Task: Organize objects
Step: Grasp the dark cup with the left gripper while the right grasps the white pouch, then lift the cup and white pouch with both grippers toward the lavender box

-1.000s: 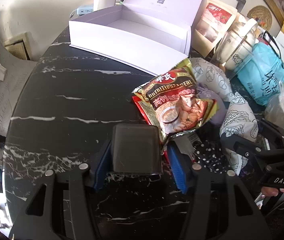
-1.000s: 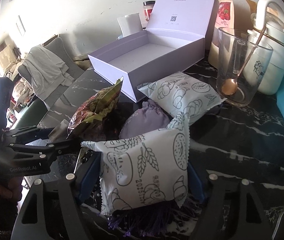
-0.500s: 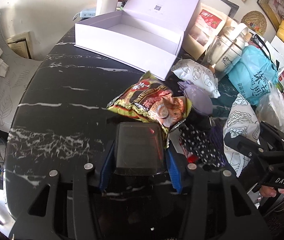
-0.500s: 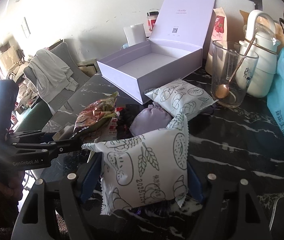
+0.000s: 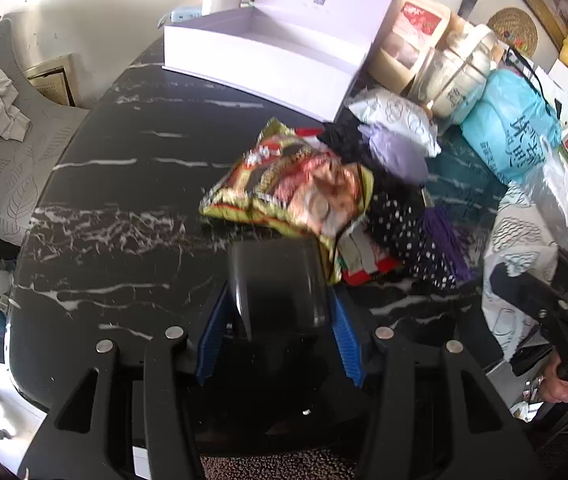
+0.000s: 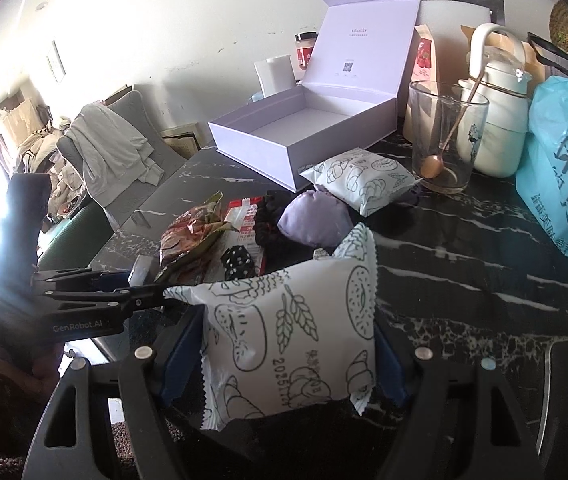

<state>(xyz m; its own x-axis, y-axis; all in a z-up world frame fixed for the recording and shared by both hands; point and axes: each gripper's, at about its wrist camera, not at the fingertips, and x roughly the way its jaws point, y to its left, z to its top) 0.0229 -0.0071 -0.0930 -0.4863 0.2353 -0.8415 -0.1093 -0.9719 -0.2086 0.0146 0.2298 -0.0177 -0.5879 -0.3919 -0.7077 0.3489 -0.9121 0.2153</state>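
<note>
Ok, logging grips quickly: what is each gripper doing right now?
Left gripper: closed on a dark rectangular plastic case.
Right gripper: closed on a white bread-printed snack packet.
</note>
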